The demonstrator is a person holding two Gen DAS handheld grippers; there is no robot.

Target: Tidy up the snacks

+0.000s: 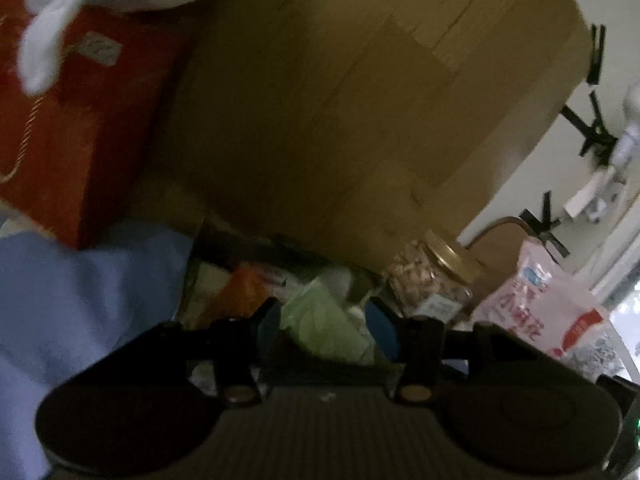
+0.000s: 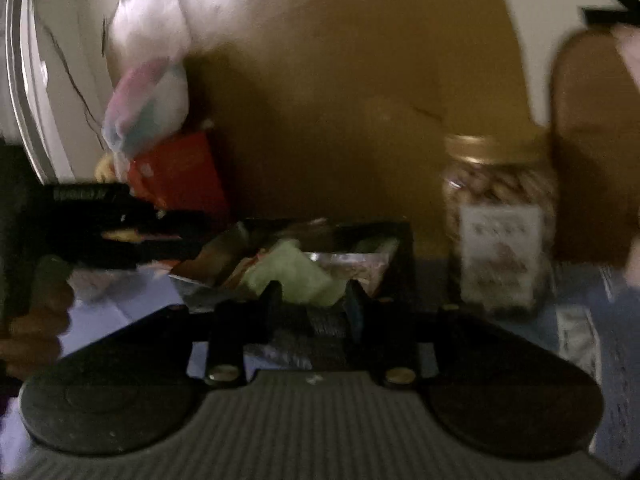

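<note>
Above the snack-filled black box (image 2: 404, 248), both the left gripper (image 1: 326, 316) and right gripper (image 2: 314, 300) hang part-open, gripping nothing.

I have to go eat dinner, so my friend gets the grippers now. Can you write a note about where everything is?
Left gripper: jaws partly apart, green packet in the gap; grip unclear.
Right gripper: the same, too blurry to tell.
Black tray: already holds mixed snack packets.
Nut jar stands right of the tray, pink bag beyond it.
Left: probably the jar and bag, both outside the tray.
</note>
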